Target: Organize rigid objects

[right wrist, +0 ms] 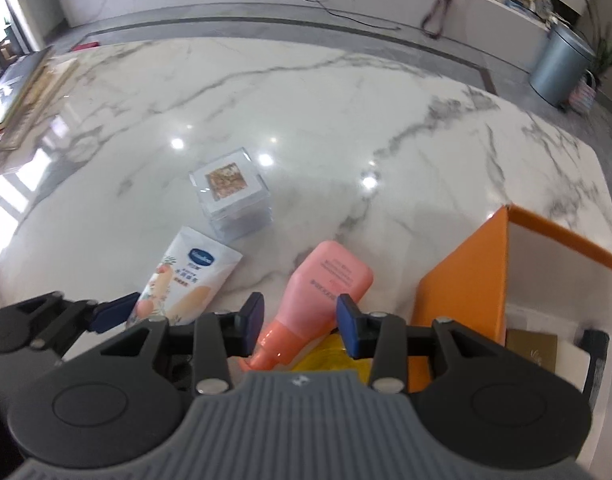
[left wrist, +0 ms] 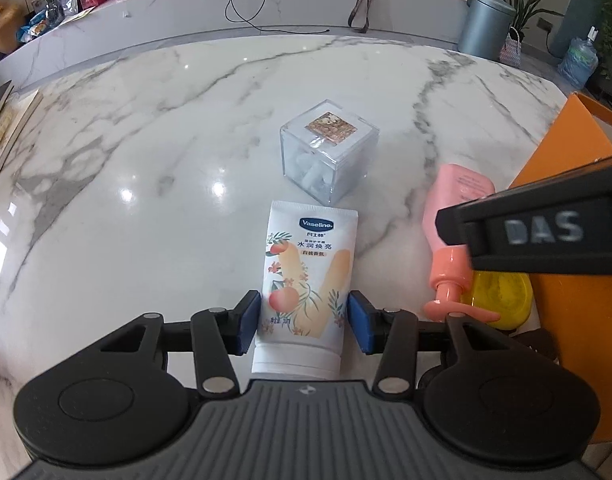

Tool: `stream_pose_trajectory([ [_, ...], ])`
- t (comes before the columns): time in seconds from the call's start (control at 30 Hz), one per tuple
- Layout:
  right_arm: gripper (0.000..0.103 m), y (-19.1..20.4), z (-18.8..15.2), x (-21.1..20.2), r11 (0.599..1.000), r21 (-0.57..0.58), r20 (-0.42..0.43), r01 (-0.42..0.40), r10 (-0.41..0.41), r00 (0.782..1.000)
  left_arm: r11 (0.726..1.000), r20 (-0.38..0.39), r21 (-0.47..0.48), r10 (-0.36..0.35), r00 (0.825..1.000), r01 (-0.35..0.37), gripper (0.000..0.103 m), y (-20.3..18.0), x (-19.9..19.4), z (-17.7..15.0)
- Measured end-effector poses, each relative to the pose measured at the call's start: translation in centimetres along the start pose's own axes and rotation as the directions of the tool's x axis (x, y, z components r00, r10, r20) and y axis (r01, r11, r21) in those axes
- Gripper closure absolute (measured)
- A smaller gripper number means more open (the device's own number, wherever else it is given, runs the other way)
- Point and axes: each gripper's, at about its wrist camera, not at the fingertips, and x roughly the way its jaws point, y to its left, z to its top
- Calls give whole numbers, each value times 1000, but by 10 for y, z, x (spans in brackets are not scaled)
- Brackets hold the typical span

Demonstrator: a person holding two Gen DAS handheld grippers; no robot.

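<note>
A white Vaseline tube [left wrist: 306, 280] lies on the marble table between the blue pads of my left gripper [left wrist: 303, 322]; the pads sit at its sides, open around it. It also shows in the right wrist view [right wrist: 185, 280]. A pink pump bottle [right wrist: 322, 300] lies on its side between the pads of my right gripper [right wrist: 299, 326], which is open around its neck. The bottle shows in the left wrist view [left wrist: 454, 216] too, partly hidden by the right gripper's body. A clear acrylic cube box [left wrist: 328, 152] stands beyond the tube.
An orange box [right wrist: 462, 280] stands open at the right, with a brown card [right wrist: 532, 348] inside. A yellow round object [left wrist: 502, 292] lies under the pump bottle's head. A grey bin [left wrist: 486, 24] and counters stand beyond the table's far edge.
</note>
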Motion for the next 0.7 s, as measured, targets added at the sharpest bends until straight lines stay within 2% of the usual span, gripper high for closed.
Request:
stream_pose_trajectory([
  [0.07, 45, 1, 1, 5, 1000, 17, -6, 22, -21, 1000, 1000, 5, -9, 1, 1000, -1, 47, 1, 1, 1],
  [0.33, 43, -4, 6, 22, 998, 54, -26, 27, -25, 999, 1000, 45, -13, 4, 999, -4, 44, 4, 6, 4],
  [0.53, 44, -7, 6, 37, 998, 64, -56, 3, 1, 998, 1000, 68, 20, 20, 997, -21, 40, -1, 9, 5],
  [0.6, 49, -8, 6, 40, 998, 61, -57, 4, -1, 998, 1000, 72, 21, 19, 997, -21, 39, -1, 9, 5],
  [0.63, 55, -8, 5, 40, 998, 54, -52, 9, -6, 999, 1000, 74, 22, 20, 997, -21, 38, -1, 10, 5],
  [0.7, 55, -8, 5, 39, 999, 48, -52, -9, 11, 999, 999, 76, 24, 21, 997, -23, 40, -1, 10, 5],
])
